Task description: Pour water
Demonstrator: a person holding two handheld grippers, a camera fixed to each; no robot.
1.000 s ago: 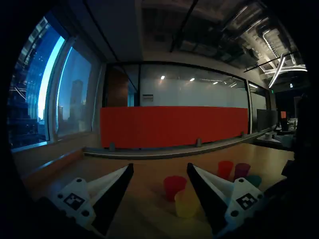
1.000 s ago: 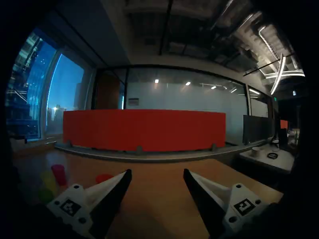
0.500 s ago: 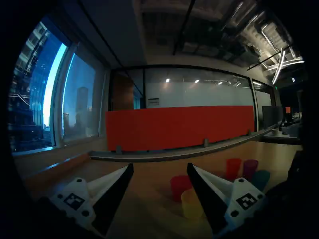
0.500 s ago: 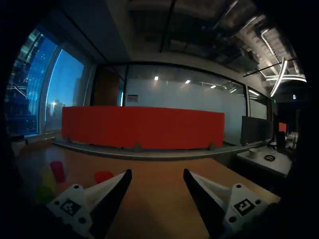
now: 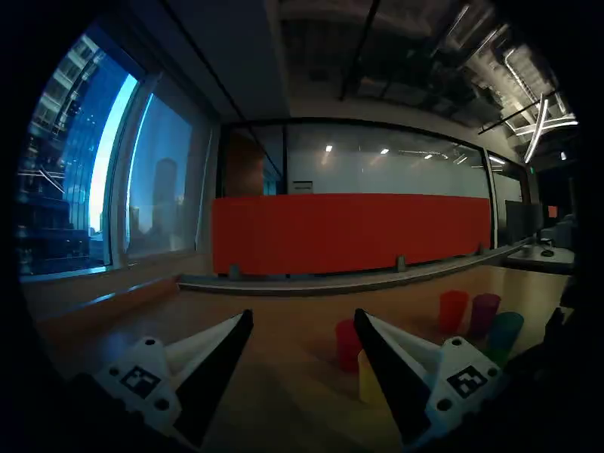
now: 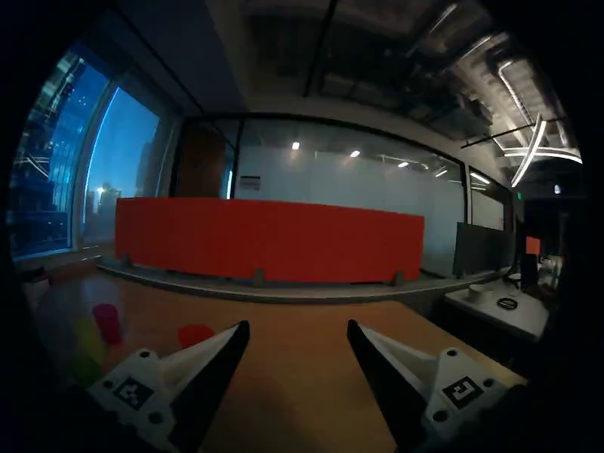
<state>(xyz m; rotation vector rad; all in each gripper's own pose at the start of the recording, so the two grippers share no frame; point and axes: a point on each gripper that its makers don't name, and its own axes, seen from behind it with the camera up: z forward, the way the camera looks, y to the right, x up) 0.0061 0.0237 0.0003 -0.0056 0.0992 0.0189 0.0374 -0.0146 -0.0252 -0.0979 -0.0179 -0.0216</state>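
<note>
The left gripper (image 5: 302, 315) hangs over the wooden table (image 5: 291, 381). Its jaws are wide open and hold nothing. The right gripper (image 6: 297, 326) hangs over the table too, with jaws wide and empty. A red cup (image 5: 346, 344), a yellow cup (image 5: 368, 382), an orange cup (image 5: 453, 311), a purple cup (image 5: 484, 314) and a teal cup (image 5: 504, 337) stand on the table.

I'm working in a dim room. Cold blue light comes through the window (image 5: 90, 189) at far left, the brightest patch in both views. A thin strip light (image 5: 542, 127) glows at upper right, and small spots glint on the glass wall (image 5: 377, 170). The table (image 5: 294, 332) is murky, its shadows soft. In the right gripper view, the cups (image 6: 107, 323) near the left edge look smeared and faded. Straight lines bow toward the edges.
</note>
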